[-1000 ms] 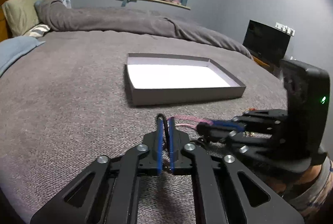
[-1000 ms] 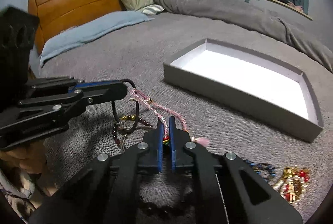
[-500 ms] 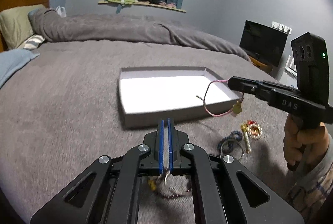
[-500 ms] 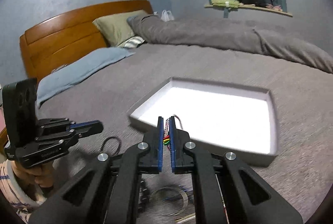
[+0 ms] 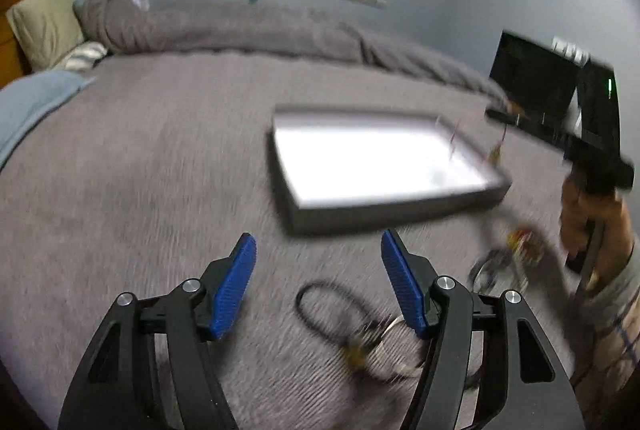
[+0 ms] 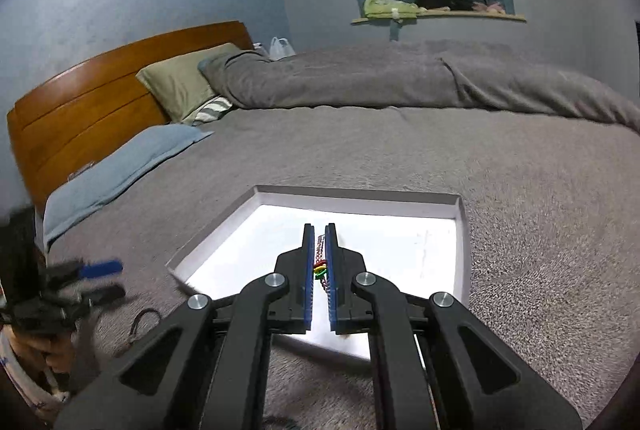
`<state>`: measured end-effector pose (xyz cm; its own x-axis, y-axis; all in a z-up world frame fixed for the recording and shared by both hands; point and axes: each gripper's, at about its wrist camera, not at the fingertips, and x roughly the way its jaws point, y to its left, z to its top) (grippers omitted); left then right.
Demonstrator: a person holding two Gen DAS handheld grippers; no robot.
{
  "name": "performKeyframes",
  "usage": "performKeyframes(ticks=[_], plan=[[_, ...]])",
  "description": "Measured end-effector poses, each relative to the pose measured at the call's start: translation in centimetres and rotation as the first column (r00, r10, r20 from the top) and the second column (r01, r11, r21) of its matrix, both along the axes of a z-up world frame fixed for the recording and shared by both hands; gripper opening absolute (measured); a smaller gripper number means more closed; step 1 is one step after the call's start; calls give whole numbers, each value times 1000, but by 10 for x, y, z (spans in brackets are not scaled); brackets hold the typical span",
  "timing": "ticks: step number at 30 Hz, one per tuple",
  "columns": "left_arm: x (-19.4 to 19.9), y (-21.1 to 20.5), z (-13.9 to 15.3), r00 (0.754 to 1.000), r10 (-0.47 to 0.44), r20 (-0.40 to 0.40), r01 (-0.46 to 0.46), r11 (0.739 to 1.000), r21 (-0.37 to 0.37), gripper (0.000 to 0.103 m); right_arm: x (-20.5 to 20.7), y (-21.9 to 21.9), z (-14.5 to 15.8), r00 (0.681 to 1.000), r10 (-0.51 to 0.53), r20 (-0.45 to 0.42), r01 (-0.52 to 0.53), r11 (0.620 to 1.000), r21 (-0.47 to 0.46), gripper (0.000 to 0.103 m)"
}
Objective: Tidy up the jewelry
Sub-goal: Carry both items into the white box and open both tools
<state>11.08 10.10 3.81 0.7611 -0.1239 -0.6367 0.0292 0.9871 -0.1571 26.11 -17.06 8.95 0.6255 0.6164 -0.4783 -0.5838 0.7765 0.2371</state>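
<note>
A shallow grey box (image 5: 384, 166) with a white floor lies on the grey bedspread; it also shows in the right wrist view (image 6: 400, 206). My right gripper (image 6: 319, 230) is shut on a pink braided bracelet (image 6: 321, 266) with red, yellow and green threads, held over the box's near part. In the left wrist view the right gripper (image 5: 496, 116) hangs over the box's right edge with the bracelet (image 5: 494, 152) dangling. My left gripper (image 5: 318, 250) is open and empty above a black cord loop (image 5: 324, 306) and tangled rings (image 5: 384, 346).
More jewelry (image 5: 516, 246) lies on the bedspread right of the box. Pillows (image 6: 184, 82), a folded blue blanket (image 6: 120, 166) and a wooden headboard (image 6: 80, 118) are at the far left. A rolled grey duvet (image 6: 400, 78) runs along the back. A dark screen (image 5: 532, 78) stands at the right.
My left gripper has opened and dropped toward the black loop. My right gripper has carried the pink bracelet further over the box.
</note>
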Motion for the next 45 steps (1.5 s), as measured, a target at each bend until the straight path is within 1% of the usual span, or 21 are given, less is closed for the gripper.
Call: performKeyframes(ticks=[2,5,6,7,8,9,10,15,18,22,23,24,26,28,33,37,39,44,45], plan=[[1,-1,-11,999,-7,-49,7,1000,14,63,6,-4,-5,1000,-10,-17,10,1000,12,5],[5,-4,-21,996,-5,-90,7,1000,27,53,12,-4,-13,999,-20,-38,20,1000,12,5],[7,-6,-25,995,-5,-103,8,999,35,44,13,-5,-14,999,-22,-41,22,1000,12,5],[8,-8,-27,994,-3,-113,8,999,47,32,13,-6,-16,999,-25,-44,26,1000,10,5],[9,-9,-29,993,-3,-119,10,998,56,23,16,-6,-17,998,-29,-47,29,1000,11,5],[9,-9,-30,993,-4,-121,12,998,60,9,16,-7,-18,998,-33,-50,34,999,13,5],[10,-10,-31,993,-4,-119,12,998,62,4,17,-8,-19,998,-38,-55,39,999,19,5],[5,-10,-20,998,8,-57,-4,998,66,3,19,-14,-21,996,-50,-69,53,998,45,5],[5,-12,-1,1000,9,14,-10,998,60,3,20,-15,-20,996,-56,-69,60,997,50,6],[14,-25,21,997,-9,83,4,998,68,3,20,-19,-22,995,-64,-73,68,996,55,7],[18,-28,26,995,-17,96,10,998,67,3,20,-20,-22,995,-67,-75,71,996,57,10],[23,-32,33,993,-25,115,17,998,66,3,21,-22,-22,995,-70,-76,75,995,61,18],[31,-37,41,990,-35,136,26,998,65,3,20,-25,-23,994,-80,-73,85,994,65,27],[43,-42,48,986,-41,160,32,998,58,3,21,-29,-23,993,-93,-71,98,993,64,27],[74,-47,48,985,-21,170,13,999,47,3,23,-37,-24,992,-105,-76,111,991,70,27],[95,-47,36,990,-3,141,-4,999,53,4,22,-39,-25,991,-106,-78,112,991,78,28],[99,-45,31,992,-1,128,-6,999,51,4,21,-39,-25,991,-106,-77,113,990,83,29],[104,-41,17,997,5,79,-10,998,60,4,17,-38,-24,992,-100,-72,106,990,92,29],[104,-40,16,997,13,78,-18,998,62,10,16,-38,-23,993,-98,-69,104,990,94,29]])
